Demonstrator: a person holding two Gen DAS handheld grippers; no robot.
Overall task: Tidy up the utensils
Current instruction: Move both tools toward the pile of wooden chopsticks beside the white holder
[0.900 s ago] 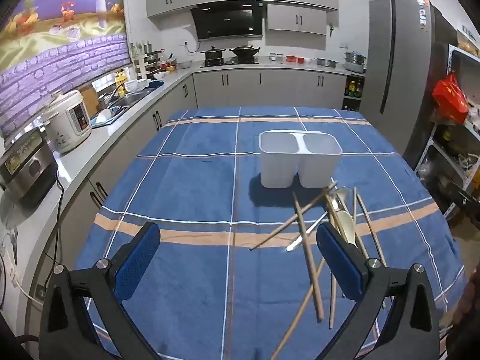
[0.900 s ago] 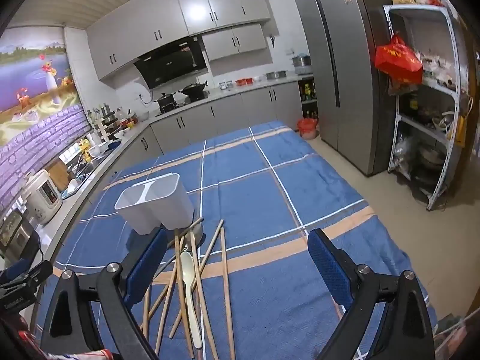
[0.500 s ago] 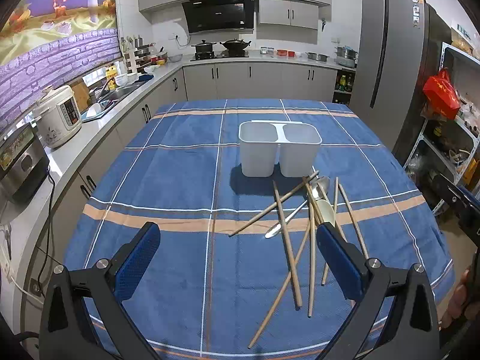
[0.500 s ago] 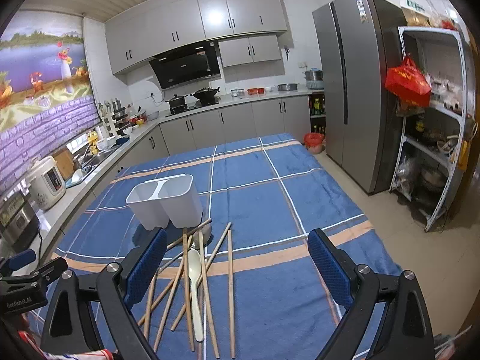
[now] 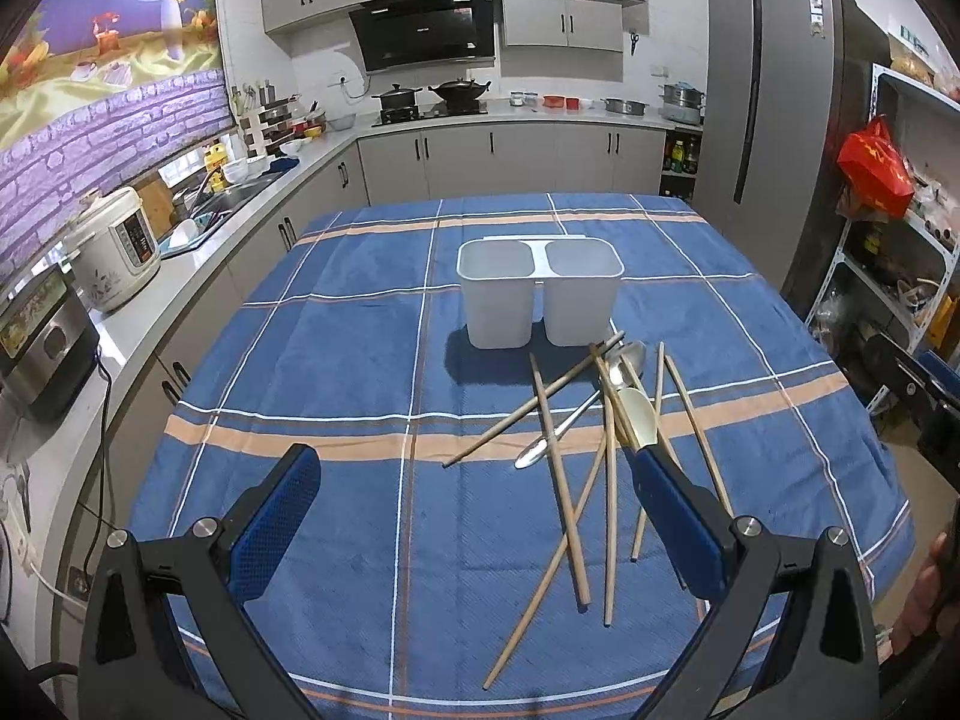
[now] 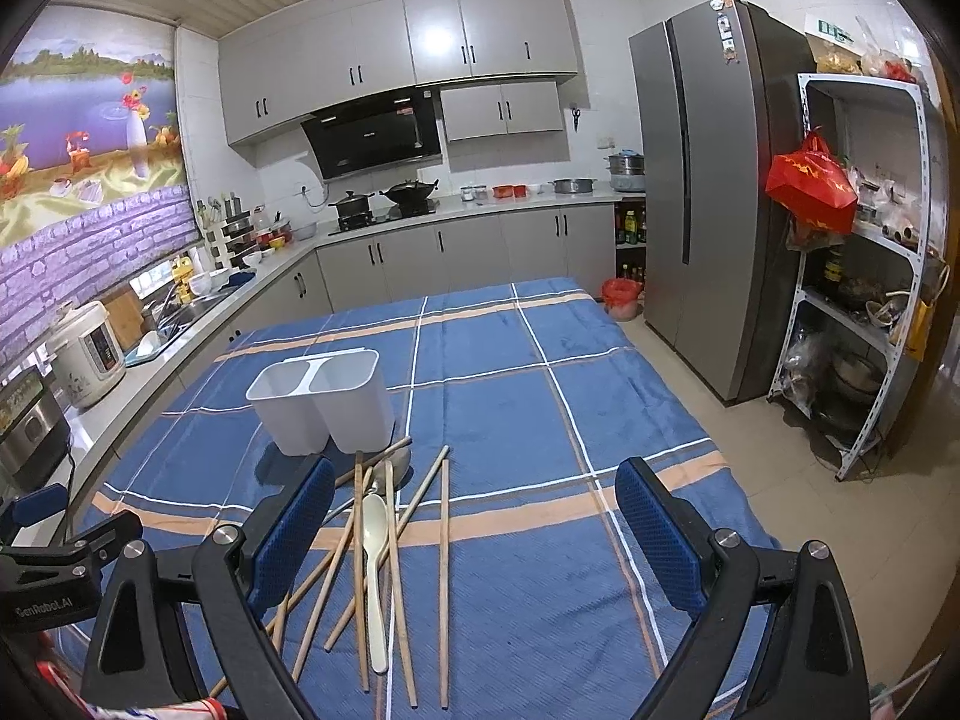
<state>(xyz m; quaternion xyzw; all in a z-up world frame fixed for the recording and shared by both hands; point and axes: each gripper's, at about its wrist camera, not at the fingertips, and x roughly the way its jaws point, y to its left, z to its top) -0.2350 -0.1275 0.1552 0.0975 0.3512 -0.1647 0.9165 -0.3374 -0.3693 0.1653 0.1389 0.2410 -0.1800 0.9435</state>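
Observation:
A white two-compartment holder (image 5: pixel 539 291) (image 6: pixel 321 399) stands upright on the blue checked tablecloth (image 5: pixel 336 372), both compartments look empty. In front of it lies a loose pile of several wooden chopsticks (image 5: pixel 559 489) (image 6: pixel 444 576), a cream plastic spoon (image 5: pixel 637 414) (image 6: pixel 373 564) and a metal spoon (image 5: pixel 576 414). My left gripper (image 5: pixel 474 504) hangs open above the cloth, to the left of the pile, nothing between its fingers. My right gripper (image 6: pixel 474 516) is open too, above the pile's right edge, holding nothing.
Kitchen counter with a rice cooker (image 5: pixel 114 249) and sink runs along the left. A grey fridge (image 6: pixel 696 204) and a metal shelf (image 6: pixel 864 276) stand on the right. The other gripper (image 6: pixel 54 564) shows at the right wrist view's left edge.
Both views have pulled back and tilted up a little, so the holder and the pile sit farther from the fingers. Both grippers stayed open. Nothing on the table moved.

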